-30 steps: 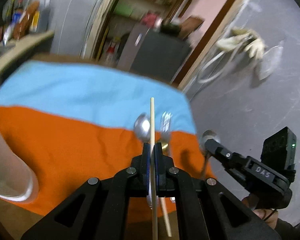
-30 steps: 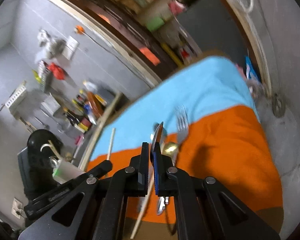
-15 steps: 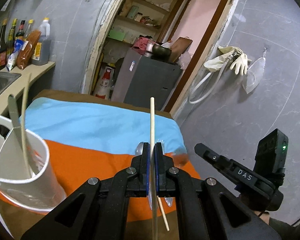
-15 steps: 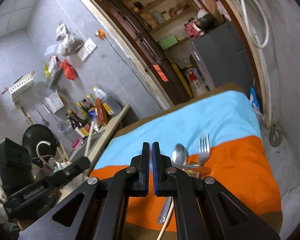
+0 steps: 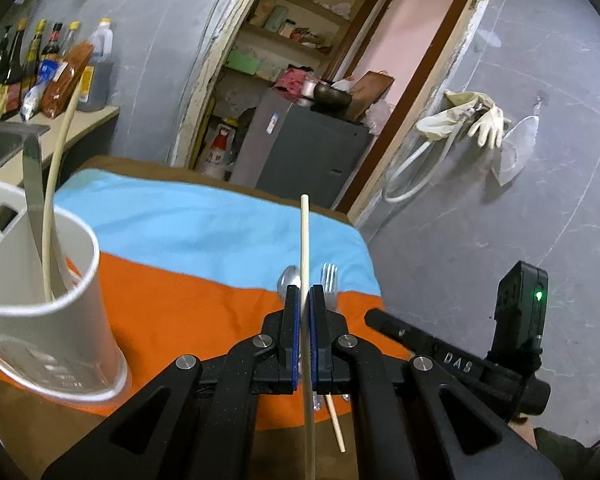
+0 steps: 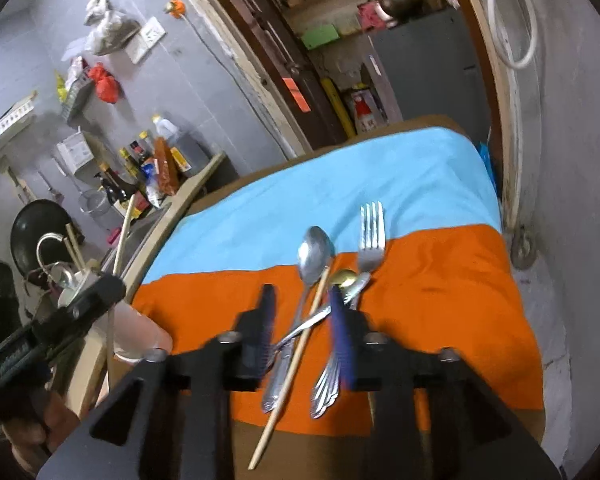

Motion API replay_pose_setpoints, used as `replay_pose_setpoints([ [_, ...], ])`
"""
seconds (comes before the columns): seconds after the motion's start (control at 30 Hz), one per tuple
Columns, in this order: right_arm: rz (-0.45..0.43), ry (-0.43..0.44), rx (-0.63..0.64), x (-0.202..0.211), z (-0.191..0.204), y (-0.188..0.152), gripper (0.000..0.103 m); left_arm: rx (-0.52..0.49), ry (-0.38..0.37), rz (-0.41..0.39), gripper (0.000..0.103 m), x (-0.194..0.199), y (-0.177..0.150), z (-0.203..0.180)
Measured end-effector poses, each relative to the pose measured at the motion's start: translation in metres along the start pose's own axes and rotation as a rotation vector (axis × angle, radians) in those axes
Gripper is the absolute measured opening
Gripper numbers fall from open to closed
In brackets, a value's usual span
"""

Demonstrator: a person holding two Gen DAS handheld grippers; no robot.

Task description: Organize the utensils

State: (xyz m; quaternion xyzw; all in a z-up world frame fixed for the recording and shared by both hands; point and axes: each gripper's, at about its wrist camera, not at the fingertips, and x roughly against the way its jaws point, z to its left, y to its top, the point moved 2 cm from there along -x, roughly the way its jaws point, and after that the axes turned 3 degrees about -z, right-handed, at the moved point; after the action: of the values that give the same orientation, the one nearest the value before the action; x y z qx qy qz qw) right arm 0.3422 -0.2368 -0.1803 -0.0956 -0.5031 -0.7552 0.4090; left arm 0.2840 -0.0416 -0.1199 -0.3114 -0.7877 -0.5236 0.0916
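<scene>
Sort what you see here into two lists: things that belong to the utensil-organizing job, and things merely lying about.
Job: chopstick in left gripper; white holder cup; spoon, fork, loose chopstick on the cloth; right gripper.

Lying about: sauce bottles, rubber gloves, grey cabinet, wok.

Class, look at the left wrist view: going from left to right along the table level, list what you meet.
White cup holding utensils → chopstick pinched in the left gripper → fork on the cloth → right gripper.

On cloth: one fork, two spoons, one chopstick. One chopstick gripped. One holder, two chopsticks inside.
</scene>
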Motion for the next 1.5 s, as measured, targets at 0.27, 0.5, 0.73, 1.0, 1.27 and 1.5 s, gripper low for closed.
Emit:
replay_pose_setpoints([
  [0.27,0.159,0.038,0.010,-0.034,-0.012,-0.014,0.031,0.027,0.020,-0.024,0.002,0.003,-0.008,0.004],
  [0.5,0.168,0.059,-0.032,-0.051,-0.021,-0.010,0.031,0.037,0.030,-0.008,0.002,-0.006,-0.015,0.001],
  [0.73,0.227,0.079,-0.108,-0.081,-0.028,-0.001,0.013,0.052,0.042,0.006,0.002,-0.016,-0.018,0.002],
  [1.0,0.233,0.091,-0.161,-0.091,-0.026,0.004,0.011,0.075,0.045,0.015,0.002,-0.023,-0.023,0.004],
  [1.27,0.124,0.091,-0.139,-0.062,-0.020,0.006,0.004,0.069,0.038,0.012,0.002,-0.019,-0.021,0.003],
  [1.5,0.043,0.119,-0.194,-0.018,-0.028,0.005,0.004,0.064,0.019,0.004,0.002,-0.014,-0.021,-0.001],
])
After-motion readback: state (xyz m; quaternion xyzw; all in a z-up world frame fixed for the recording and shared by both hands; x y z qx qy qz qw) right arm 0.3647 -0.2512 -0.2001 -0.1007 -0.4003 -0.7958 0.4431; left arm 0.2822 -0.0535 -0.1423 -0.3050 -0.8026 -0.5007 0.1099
